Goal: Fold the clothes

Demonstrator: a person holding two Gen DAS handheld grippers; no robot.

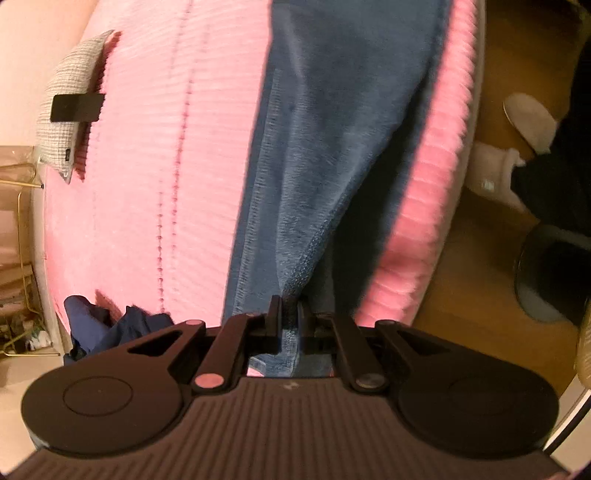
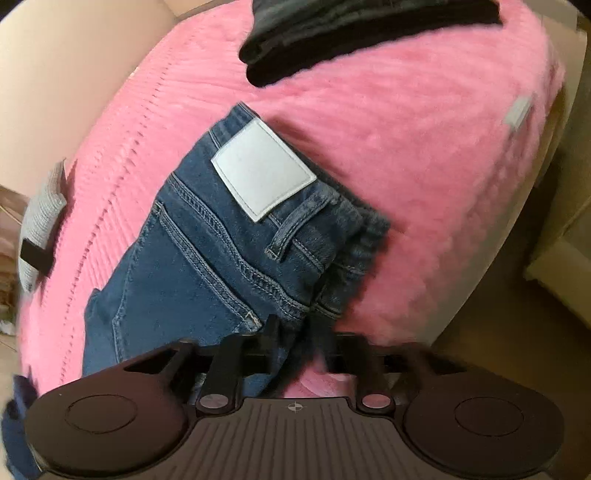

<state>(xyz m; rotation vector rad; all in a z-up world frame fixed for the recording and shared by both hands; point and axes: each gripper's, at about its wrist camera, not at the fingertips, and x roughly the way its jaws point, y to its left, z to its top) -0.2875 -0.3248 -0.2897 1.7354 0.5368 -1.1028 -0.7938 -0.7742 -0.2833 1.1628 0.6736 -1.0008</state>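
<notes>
Left wrist: your left gripper (image 1: pixel 290 317) has its fingers clenched on a fold of the jeans (image 1: pixel 295 184), so the soft, brushed blue denim rises off the pink bedspread (image 1: pixel 155 147), likely to carry one end over. A grey pouch (image 1: pixel 70 107) lies far off

Right wrist: your right gripper (image 2: pixel 295 332) pinches the jeans' (image 2: pixel 207 258) waistband corner, stitched seams and white patch (image 2: pixel 262 170) facing up on ribbed plush. Folded dark clothes (image 2: pixel 332 33) sit behind
</notes>
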